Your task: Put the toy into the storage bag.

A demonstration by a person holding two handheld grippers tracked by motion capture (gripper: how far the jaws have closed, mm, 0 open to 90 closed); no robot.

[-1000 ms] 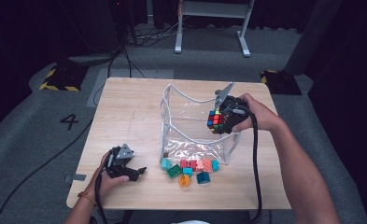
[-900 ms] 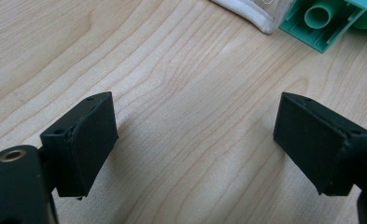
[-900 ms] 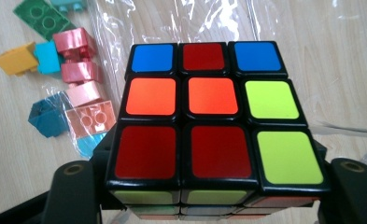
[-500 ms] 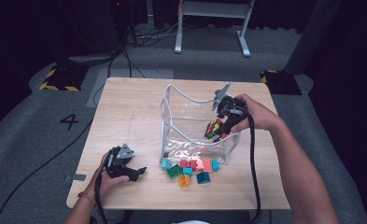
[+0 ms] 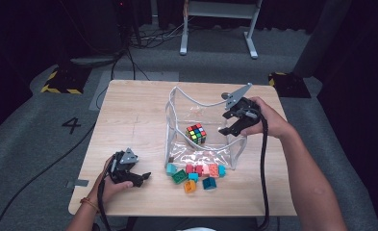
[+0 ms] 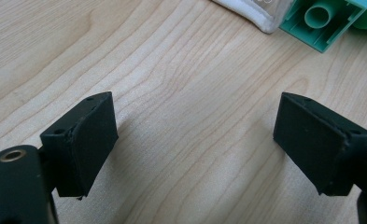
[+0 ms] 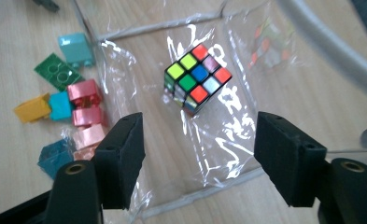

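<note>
1. A wooden table (image 5: 129, 120) carries a clear plastic bag (image 5: 177, 130) with white edging, standing open near the middle and reaching toward the right edge.

2. A puzzle cube (image 5: 196, 133) with mixed coloured squares rests on the bag's floor, inside its clear walls. In the right gripper view the puzzle cube (image 7: 196, 77) lies on crinkled clear plastic, free of any grip.

3. The right gripper (image 5: 231, 122) hovers at the bag's right rim, above and to the right of the cube. Its jaws stand wide with nothing between them.

4. The left gripper (image 5: 137, 179) rests near the table's front left corner. Its jaws are parted and empty, over bare wood.

5. A cluster of small toy bricks (image 5: 195, 174) in teal, green, pink, red and orange lies outside the bag, between its front wall and the table's front edge. In the right gripper view the toy bricks (image 7: 67, 112) sit just past the bag's seam.

6. Judged from this layout, packing has begun: the cube is in. The bricks look like the work left, about ten pieces, none yet inside or picked up.
</note>
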